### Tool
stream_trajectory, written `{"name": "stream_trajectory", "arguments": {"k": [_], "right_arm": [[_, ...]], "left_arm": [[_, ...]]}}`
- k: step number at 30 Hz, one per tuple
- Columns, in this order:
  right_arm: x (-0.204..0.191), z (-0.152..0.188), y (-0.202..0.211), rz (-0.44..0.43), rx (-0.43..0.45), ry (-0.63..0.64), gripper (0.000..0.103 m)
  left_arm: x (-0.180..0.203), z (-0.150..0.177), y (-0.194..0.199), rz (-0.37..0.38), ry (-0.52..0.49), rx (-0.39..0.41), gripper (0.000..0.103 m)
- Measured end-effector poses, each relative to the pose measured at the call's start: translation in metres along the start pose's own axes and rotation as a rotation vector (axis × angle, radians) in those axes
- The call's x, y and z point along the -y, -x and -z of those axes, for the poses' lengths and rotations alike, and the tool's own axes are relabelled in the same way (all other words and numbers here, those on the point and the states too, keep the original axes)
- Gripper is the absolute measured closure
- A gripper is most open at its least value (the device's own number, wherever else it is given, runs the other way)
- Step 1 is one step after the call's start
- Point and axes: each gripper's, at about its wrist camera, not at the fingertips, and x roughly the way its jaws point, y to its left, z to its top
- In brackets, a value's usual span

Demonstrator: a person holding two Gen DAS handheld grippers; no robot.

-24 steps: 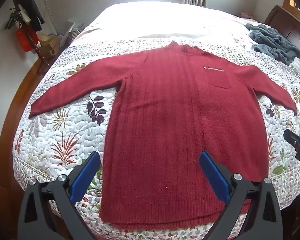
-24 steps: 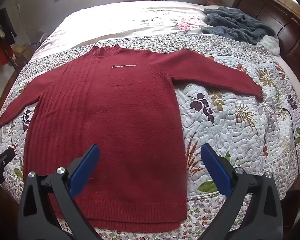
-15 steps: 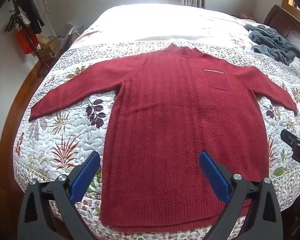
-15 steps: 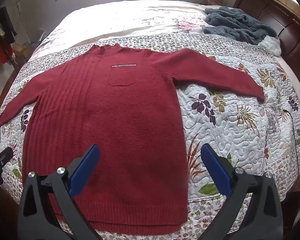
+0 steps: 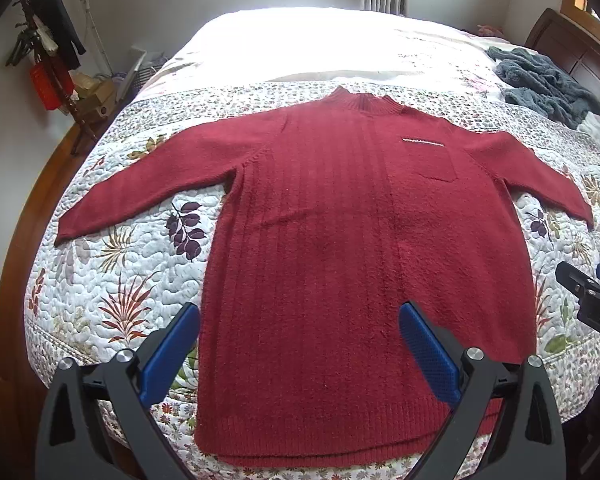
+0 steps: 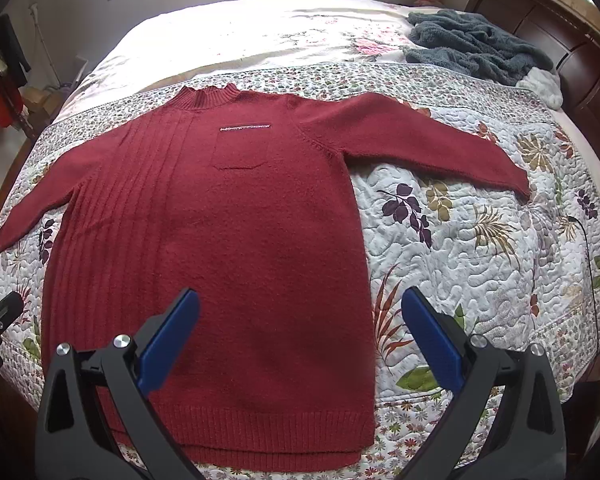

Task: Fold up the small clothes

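Observation:
A dark red knit sweater (image 5: 340, 248) (image 6: 228, 240) lies flat and face up on the floral quilt, both sleeves spread out to the sides, collar pointing away from me. A small chest pocket (image 6: 242, 148) with a pale trim line shows on it. My left gripper (image 5: 300, 328) hovers open above the sweater's lower hem, nothing between its blue pads. My right gripper (image 6: 300, 312) is also open, above the hem's right corner and the quilt beside it. The right gripper's tip shows at the left wrist view's right edge (image 5: 588, 292).
The floral quilt (image 6: 480, 248) covers the near half of the bed, with a cream bedspread (image 6: 240, 36) behind. A grey fuzzy blanket (image 6: 476, 48) is bunched near the dark wooden headboard (image 6: 560, 40). A coat rack (image 5: 48, 52) and boxes stand left of the bed.
Both grippers have drawn back and risen slightly, so more of the sweater's hem and the bed edge show. The sweater has not moved and both grippers stay open.

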Motion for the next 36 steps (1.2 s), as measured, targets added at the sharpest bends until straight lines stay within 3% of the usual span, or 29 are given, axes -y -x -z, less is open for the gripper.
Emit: {"name": "stream_trajectory", "arguments": {"k": [36], "right_arm": [[0.0022, -0.0005, 0.0001, -0.003, 0.002, -0.003, 0.003]], "left_arm": [[0.0022, -0.0023, 0.0017, -0.01, -0.007, 0.0, 0.004]]}}
